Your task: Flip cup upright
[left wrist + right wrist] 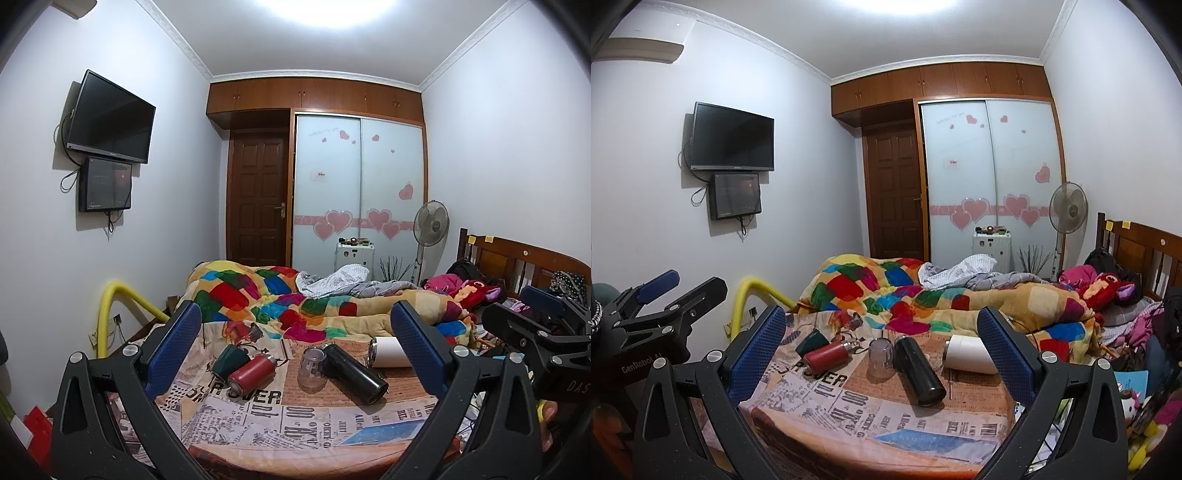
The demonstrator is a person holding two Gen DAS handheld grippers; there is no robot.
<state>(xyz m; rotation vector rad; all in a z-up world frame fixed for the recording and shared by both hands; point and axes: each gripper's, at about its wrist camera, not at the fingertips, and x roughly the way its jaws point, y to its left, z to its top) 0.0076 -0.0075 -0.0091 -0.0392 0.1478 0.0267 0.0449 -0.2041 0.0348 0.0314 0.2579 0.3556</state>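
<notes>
A bed fills the room's middle, and at its near end lies a board covered with a newspaper-print cloth, which carries all the drinkware. A patchwork quilt in many colours is bunched along the cloth's far edge. Both claws hang above the cloth's near edge: the left gripper has its blue-padded fingers spread wide with nothing between them, and the right gripper is likewise wide apart and holds nothing. A black flask lies on its side near the cloth's centre, slanting toward the near right. A white tumbler lies on its side toward the far right corner, partly hidden by a finger. A red bottle lies on its side left of centre, touching a dark green cup that is tipped over at the cloth's left edge. The clear cup stands mouth-down at the centre, touching the black flask's left side.
</notes>
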